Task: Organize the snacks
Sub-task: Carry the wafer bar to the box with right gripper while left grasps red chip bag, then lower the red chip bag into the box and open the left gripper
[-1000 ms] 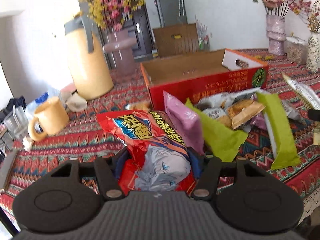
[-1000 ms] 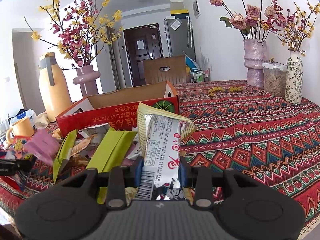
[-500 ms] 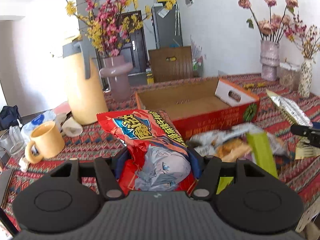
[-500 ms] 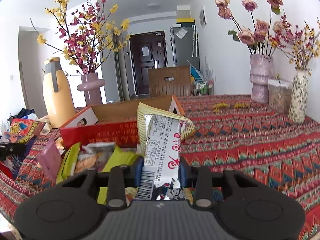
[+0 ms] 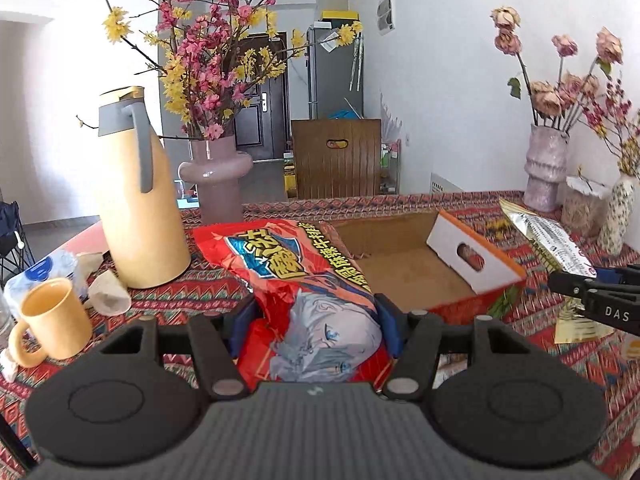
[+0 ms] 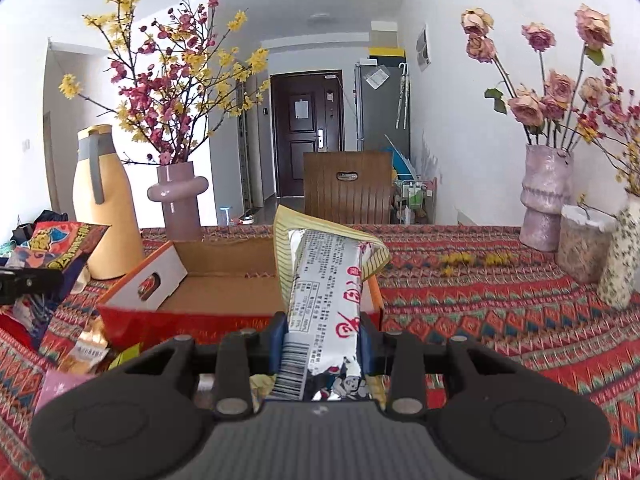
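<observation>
Two snacks are in hand, none in the cardboard box (image 6: 224, 284) yet; it looks empty, and loose packets (image 6: 86, 354) lie on the tablecloth (image 6: 500, 312) below-left of the right gripper, so most sorting is left. Left gripper (image 5: 316, 320) is clamped on a red chip bag (image 5: 304, 288), which sticks up and fwd from the pads; box sits just ahead, to its right. Right gripper (image 6: 322, 344) pinches a silver-and-yellow packet (image 6: 326, 276), upright btwn the pads, w/ the box directly ahead and slightly left.
</observation>
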Motion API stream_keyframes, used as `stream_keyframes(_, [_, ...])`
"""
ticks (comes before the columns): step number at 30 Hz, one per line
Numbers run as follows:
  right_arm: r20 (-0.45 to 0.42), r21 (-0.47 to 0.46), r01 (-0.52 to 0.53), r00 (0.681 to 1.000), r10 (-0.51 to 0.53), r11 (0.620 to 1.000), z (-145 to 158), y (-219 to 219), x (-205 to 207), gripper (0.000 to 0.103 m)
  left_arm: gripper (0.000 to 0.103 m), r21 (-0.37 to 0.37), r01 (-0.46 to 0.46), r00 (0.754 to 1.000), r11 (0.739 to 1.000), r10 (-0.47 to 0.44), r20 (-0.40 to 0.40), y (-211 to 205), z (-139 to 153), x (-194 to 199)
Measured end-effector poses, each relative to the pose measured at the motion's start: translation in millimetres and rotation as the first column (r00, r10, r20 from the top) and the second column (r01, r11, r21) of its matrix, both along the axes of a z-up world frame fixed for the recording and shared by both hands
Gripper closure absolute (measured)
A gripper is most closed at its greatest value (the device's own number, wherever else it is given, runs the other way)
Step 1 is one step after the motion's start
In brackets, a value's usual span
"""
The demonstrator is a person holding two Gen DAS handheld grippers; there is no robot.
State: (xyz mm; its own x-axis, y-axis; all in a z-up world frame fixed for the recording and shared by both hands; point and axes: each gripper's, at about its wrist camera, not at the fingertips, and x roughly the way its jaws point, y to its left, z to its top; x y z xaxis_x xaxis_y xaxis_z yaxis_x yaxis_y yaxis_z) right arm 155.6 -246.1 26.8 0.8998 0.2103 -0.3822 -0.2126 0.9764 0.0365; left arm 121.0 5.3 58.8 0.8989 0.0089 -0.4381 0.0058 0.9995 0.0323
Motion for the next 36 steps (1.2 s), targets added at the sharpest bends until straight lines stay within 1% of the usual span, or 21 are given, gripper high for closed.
stream_keyframes(6, [-0.014, -0.019, -0.016, 1.000, 0.015, 1.000, 14, 13, 49, 0.068, 0.041, -0.043, -0.011, 1.000, 0.999, 0.011, 0.002, 2, 4, 36])
stream_keyframes(11, [-0.050, -0.019, -0.027, 0.998, 0.026, 0.999, 15, 25, 92, 0.068, 0.041, -0.055, -0.010, 1.000, 0.998, 0.009, -0.012, 2, 1, 68])
stream_keyframes(16, [-0.103, -0.026, -0.039, 0.994, 0.036, 0.999, 3, 39, 130, 0.068, 0.041, -0.074, -0.021, 0.999, 0.997, 0.018, -0.043, 3, -10, 102])
stream_keyframes(21, [-0.151, -0.035, -0.045, 0.988, 0.040, 0.998, -14, 50, 159, 0.068, 0.041, -0.071, -0.040, 0.996, 0.997, 0.034, -0.076, 4, -30, 128])
stream_keyframes(24, [-0.162, -0.036, -0.047, 0.986, 0.041, 0.998, -25, 52, 164, 0.068, 0.041, -0.066, -0.042, 0.996, 0.997, 0.037, -0.087, 4, -41, 134])
stream_keyframes(27, [-0.165, -0.036, -0.059, 0.985, 0.052, 0.998, -31, 53, 164, 0.067, 0.040, -0.081, -0.031, 0.995, 0.996, 0.023, -0.097, 6, -47, 136])
stream_keyframes(28, [-0.169, -0.034, -0.060, 0.984, 0.053, 0.998, -33, 54, 165, 0.065, 0.040, -0.090, -0.030, 0.995, 0.996, 0.021, -0.097, 8, -48, 136])
stream_keyframes(29, [-0.169, -0.035, -0.060, 0.984, 0.053, 0.998, -34, 54, 165, 0.060, 0.038, -0.093, -0.031, 0.995, 0.995, 0.022, -0.094, 7, -48, 136])
stream_keyframes(30, [-0.167, -0.033, -0.057, 0.985, 0.051, 0.998, -35, 53, 164, 0.051, 0.035, -0.093, -0.033, 0.996, 0.995, 0.025, -0.087, 8, -48, 135])
stream_keyframes(31, [-0.162, -0.030, -0.049, 0.986, 0.044, 0.998, -34, 51, 163, 0.047, 0.033, -0.096, -0.032, 0.997, 0.995, 0.025, -0.079, 8, -47, 134])
stream_keyframes(32, [-0.154, -0.026, -0.042, 0.987, 0.038, 0.999, -34, 49, 162, 0.039, 0.028, -0.102, -0.030, 0.997, 0.994, 0.023, -0.072, 8, -45, 132])
stream_keyframes(33, [-0.144, -0.017, -0.036, 0.989, 0.033, 0.999, -32, 47, 161, 0.034, 0.017, -0.111, -0.030, 0.998, 0.993, 0.023, -0.061, 9, -44, 130])
stream_keyframes(34, [-0.137, -0.006, -0.034, 0.990, 0.033, 0.999, -30, 44, 160, 0.032, 0.012, -0.116, -0.034, 0.998, 0.993, 0.028, -0.050, 10, -43, 128])
stream_keyframes(35, [-0.128, 0.010, -0.032, 0.991, 0.033, 0.999, -27, 41, 158, 0.024, 0.006, -0.118, -0.037, 0.999, 0.992, 0.033, -0.034, 10, -41, 125])
stream_keyframes(36, [-0.114, 0.022, -0.029, 0.993, 0.031, 0.999, -25, 38, 155, 0.014, 0.002, -0.120, -0.038, 0.999, 0.992, 0.036, -0.018, 10, -40, 123])
